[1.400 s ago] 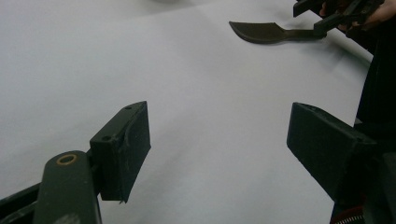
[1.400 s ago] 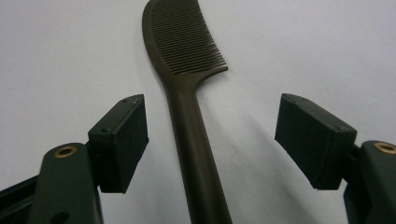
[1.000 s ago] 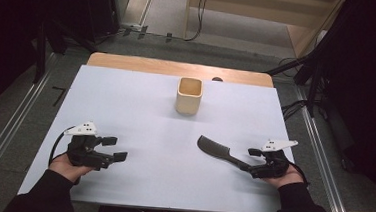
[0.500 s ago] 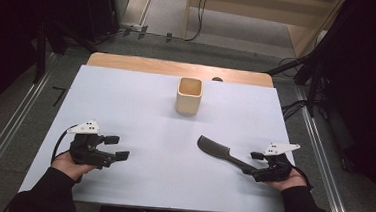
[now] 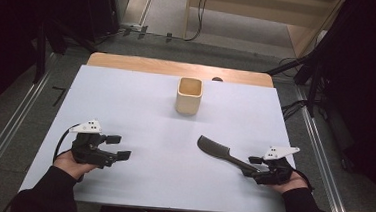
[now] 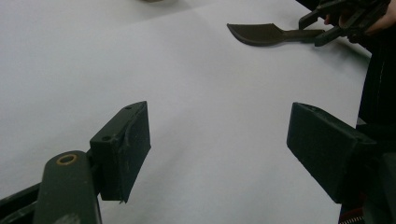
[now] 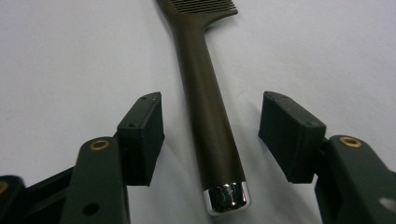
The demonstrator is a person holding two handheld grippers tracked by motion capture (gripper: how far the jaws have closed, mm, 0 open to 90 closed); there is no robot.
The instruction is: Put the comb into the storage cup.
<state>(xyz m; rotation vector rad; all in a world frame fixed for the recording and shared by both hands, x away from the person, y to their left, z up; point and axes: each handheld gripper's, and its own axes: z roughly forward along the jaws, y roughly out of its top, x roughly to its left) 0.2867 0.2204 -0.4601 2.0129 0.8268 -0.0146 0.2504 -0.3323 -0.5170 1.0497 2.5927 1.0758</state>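
Observation:
A dark brown slotted spatula (image 5: 218, 150) lies flat on the white table (image 5: 140, 107), head toward the middle and handle toward the right. My right gripper (image 5: 251, 167) is open, one jaw on each side of the handle's end. In the right gripper view the handle (image 7: 205, 93) with its chrome cap runs between the jaws of the right gripper (image 7: 212, 126), untouched by either pad. My left gripper (image 5: 119, 147) rests open at the near left, nothing between its jaws. The left gripper view shows the left gripper (image 6: 219, 140) facing the spatula (image 6: 261, 33) and the right gripper (image 6: 322, 28).
A beige square cup (image 5: 189, 95) stands upright at the far middle of the table. A wooden strip (image 5: 178, 68) runs along the far edge. Metal rails (image 5: 3, 138) flank both sides, and cables lie on the floor beyond.
The right hand has drawn back slightly toward the near edge. The spatula has stayed where it lay. The left gripper has barely shifted.

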